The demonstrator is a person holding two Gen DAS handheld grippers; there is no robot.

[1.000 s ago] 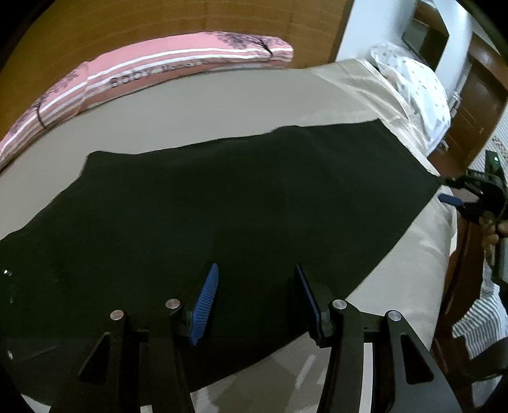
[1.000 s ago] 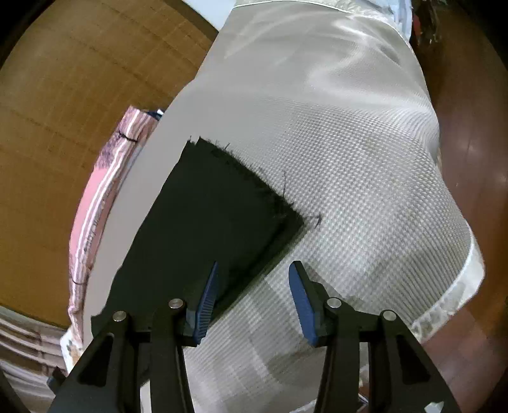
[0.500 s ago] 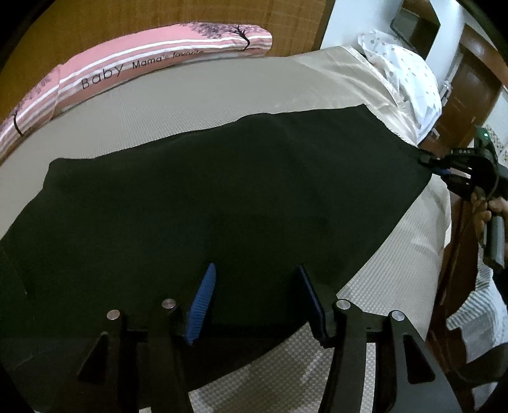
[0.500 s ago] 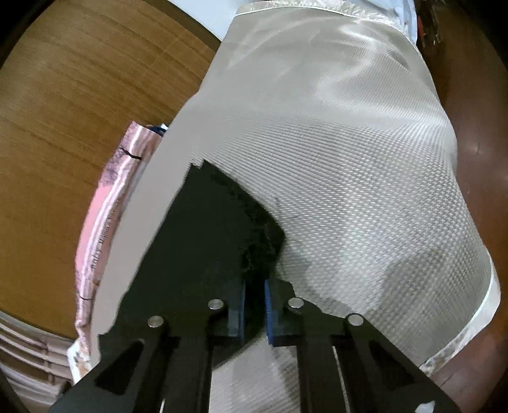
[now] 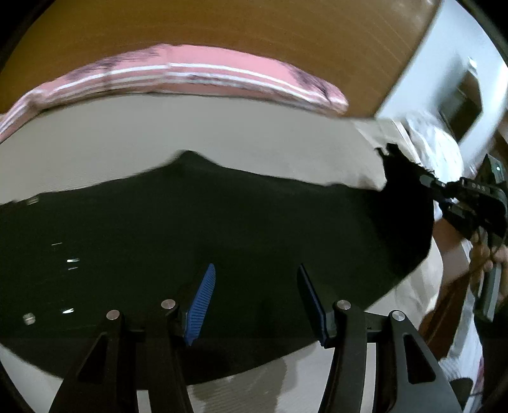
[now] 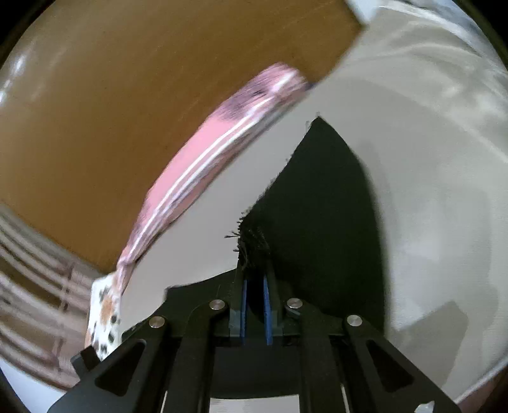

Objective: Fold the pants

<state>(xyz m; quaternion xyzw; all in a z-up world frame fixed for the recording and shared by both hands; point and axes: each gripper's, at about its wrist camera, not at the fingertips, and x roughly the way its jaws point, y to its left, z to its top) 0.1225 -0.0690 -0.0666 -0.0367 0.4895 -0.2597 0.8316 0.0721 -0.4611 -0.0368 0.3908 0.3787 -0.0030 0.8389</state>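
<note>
Black pants lie spread across the beige bed sheet. My left gripper is open and hovers low over the pants near their front edge, holding nothing. My right gripper is shut on the frayed hem end of the pants and holds that end lifted off the sheet. In the left wrist view the right gripper shows at the far right, with the raised hem standing up in front of it.
A long pink striped pillow lies along the far side of the bed against a wooden headboard. A white dotted pillow sits at the right end. The bed edge and dark floor are at the right.
My right gripper, shut on the hem since half a second ago, has lifted that end off the sheet. My left gripper stays open and has shifted over the pants.
</note>
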